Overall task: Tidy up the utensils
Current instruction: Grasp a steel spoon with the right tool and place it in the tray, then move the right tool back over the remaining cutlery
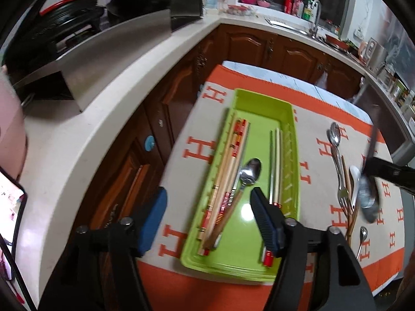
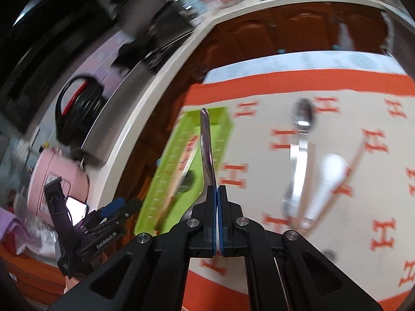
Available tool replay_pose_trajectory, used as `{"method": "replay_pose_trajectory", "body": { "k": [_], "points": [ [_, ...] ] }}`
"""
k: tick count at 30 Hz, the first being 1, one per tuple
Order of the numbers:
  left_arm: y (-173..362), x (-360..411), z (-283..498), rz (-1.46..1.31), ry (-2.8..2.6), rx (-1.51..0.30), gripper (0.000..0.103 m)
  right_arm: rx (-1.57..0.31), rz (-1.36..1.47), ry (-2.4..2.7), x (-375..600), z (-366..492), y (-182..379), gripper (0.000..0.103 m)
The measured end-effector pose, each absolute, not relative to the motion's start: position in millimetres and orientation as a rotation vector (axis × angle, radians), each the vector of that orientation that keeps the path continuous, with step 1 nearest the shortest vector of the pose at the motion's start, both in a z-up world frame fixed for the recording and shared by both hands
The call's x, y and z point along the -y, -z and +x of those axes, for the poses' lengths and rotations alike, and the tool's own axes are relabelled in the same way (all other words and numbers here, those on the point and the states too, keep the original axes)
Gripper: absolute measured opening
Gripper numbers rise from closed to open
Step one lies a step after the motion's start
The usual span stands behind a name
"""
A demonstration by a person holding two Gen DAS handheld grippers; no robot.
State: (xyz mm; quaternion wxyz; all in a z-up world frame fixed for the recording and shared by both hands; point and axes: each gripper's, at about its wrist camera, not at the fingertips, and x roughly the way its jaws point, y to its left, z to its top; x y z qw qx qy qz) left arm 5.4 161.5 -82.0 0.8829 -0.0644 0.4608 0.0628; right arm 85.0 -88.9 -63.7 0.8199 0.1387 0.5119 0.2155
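Observation:
A green tray (image 1: 262, 103) lies on the orange-and-cream cloth (image 1: 197, 150). In it are red-banded chopsticks (image 1: 230, 165), a wooden-handled spoon (image 1: 249, 173) and pale chopsticks (image 1: 276, 163). My left gripper (image 1: 207, 217) hovers open over the tray's near end, nothing between its blue pads. My right gripper (image 2: 216, 189) is shut on a metal spoon (image 2: 206, 142), whose handle points forward; in the left wrist view this right gripper (image 1: 371, 168) hangs over the loose cutlery with the spoon's bowl (image 1: 368, 199) below it. The right wrist view is blurred.
Loose on the cloth right of the tray are a metal spoon (image 1: 334, 134), a fork (image 1: 343, 194), a white ceramic spoon (image 2: 329, 176) and a small spoon (image 1: 363, 233). A white counter (image 1: 103, 108) with wooden cabinets (image 1: 259, 44) curves around the left and far sides.

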Motion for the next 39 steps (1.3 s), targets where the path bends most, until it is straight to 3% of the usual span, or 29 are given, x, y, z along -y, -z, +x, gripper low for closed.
{"method": "replay_pose_trajectory", "body": {
  "k": [12,17,29,39],
  "points": [
    [103,-196,0,-0.189,-0.231,-0.995,0.073,-1.248,0.192,-0.537,-25,115,126,0.001],
    [110,-203,2,-0.221,-0.24,-1.012,0.076,-1.27,0.186,-0.52,-31,115,143,0.008],
    [98,-181,-3,-0.214,-0.178,-0.987,0.078,-1.183,0.19,-0.506,13,79,111,0.01],
    [74,-114,-12,-0.148,-0.022,-0.939,0.079,-1.122,0.179,-0.409,88,38,83,0.013]
  ]
}}
